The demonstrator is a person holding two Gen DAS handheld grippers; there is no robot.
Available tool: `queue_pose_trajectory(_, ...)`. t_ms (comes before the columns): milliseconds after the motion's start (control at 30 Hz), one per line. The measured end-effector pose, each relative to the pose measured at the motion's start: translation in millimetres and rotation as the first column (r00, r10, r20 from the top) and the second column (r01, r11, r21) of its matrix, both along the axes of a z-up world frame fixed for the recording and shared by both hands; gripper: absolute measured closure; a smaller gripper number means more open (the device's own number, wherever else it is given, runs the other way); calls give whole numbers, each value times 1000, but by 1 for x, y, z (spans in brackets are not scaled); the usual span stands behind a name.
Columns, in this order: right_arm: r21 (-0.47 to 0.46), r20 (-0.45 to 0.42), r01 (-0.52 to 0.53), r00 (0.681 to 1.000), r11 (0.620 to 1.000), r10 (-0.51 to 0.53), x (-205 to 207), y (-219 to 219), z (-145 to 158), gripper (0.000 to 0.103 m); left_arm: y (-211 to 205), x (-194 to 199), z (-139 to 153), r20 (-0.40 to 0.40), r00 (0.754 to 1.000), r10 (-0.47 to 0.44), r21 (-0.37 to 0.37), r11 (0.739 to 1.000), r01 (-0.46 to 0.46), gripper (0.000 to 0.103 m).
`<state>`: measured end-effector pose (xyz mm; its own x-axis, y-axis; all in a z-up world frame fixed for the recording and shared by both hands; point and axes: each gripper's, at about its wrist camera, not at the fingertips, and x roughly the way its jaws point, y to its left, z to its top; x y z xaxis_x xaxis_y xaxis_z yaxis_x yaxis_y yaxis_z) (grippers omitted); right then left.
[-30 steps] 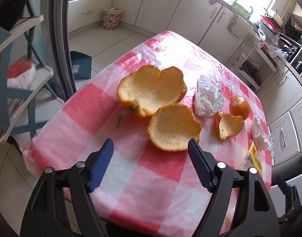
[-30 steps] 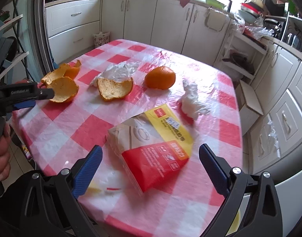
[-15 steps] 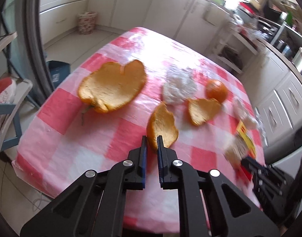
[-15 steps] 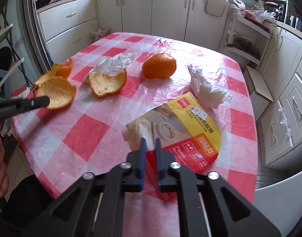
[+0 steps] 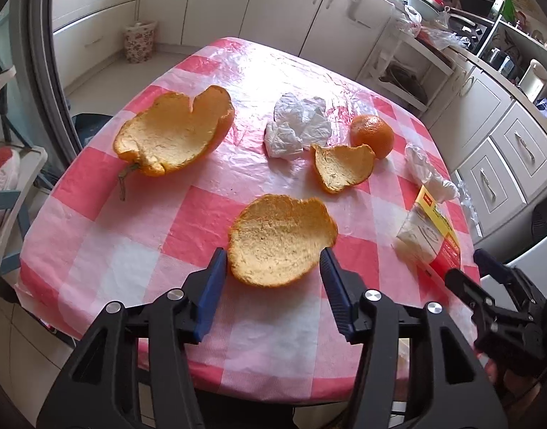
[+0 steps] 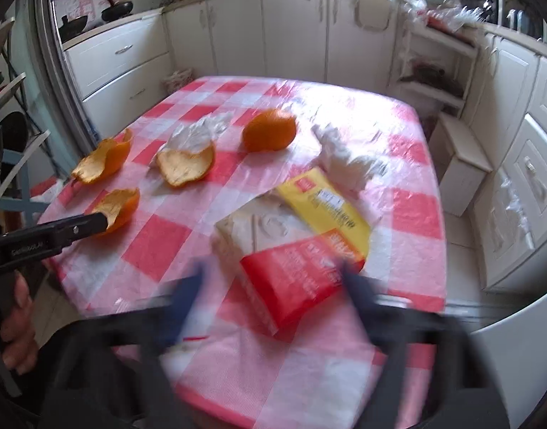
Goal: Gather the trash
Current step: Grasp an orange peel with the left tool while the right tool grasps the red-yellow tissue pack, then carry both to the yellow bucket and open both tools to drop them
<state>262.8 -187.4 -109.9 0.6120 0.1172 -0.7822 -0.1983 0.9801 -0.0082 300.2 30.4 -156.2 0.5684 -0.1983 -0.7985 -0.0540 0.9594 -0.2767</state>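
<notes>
My left gripper [image 5: 271,271] is opening its jaws, and they now stand on either side of the nearest orange peel [image 5: 282,237], which lies cup-up on the checked bench [image 5: 105,268] near its front edge; the pads do not seem to press on the peel yet, so I count nothing as held. My right gripper [image 6: 269,286] is also opening, blurred in its own view, with the red end of the flat red-and-yellow packet [image 6: 302,232] lying between the jaws, apart from them. To take the peel well, I judge I should lower the left jaws until they straddle its rim, then close gently: the peel is thin and curved, so a hard squeeze may fold or crack it, and a grip too high may let it slip out. The packet lies flat on slick plastic sheeting, so I would tip one jaw under its near edge rather than pinch from above. The other trash waits further back: a big peel [image 5: 175,132], a small peel [image 5: 343,168] and crumpled tissue [image 5: 296,130], close to a whole orange [image 5: 372,136] that I would leave alone.
</notes>
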Motion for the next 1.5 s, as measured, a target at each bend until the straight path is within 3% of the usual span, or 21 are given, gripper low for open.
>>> queue_pose_trajectory(167, -97, -18, -11, 1000, 995, 9, 10, 12, -13, 22, -1, 6, -3, -6, 1000, 11, 5, 1000, -11, 52)
queue_pose_trajectory(233, -87, -45, -4, 999, 996, 0, 16, 10, -22, 22, -1, 8, -4, -6, 1000, 14, 7, 1000, -13, 53)
queue_pose_trajectory(267, -72, -57, 0, 998, 997, -4, 18, 9, -25, 35, -2, 8, -5, -6, 1000, 14, 8, 1000, -14, 57)
queue_pose_trajectory(333, -25, -69, 9, 998, 1000, -11, 22, 5, -29, 55, -1, 9, -6, -13, 1000, 14, 7, 1000, -14, 78)
queue_pose_trajectory(400, -12, -73, 1, 997, 1000, -2, 24, 5, -26, 83, -2, 10, -8, -20, 1000, 6, 1, 1000, -6, 86)
queue_pose_trajectory(500, -5, -60, -3, 998, 1000, 3, 20, 5, -21, 95, -5, 6, -5, -10, 1000, -4, 12, 1000, 4, 92)
queue_pose_trajectory(733, 44, 29, -43, 999, 998, 42, -4, 2, 11, 97, -15, -10, 16, 45, 998, -38, -3, 999, 38, 96)
queue_pose_trajectory(967, 35, 80, -44, 996, 998, 41, -31, -11, 31, 97, -27, -22, 27, 60, 996, -67, -5, 998, 68, 97)
queue_pose_trajectory(1267, 7, 114, 67, 991, 998, -67, -63, -64, 44, 97, -70, -42, 51, 104, 982, -159, -15, 987, 162, 97)
queue_pose_trajectory(1500, -27, 161, 224, 963, 974, -217, -94, -130, 53, 97, -136, -56, 65, 129, 952, -279, -16, 959, 283, 97)
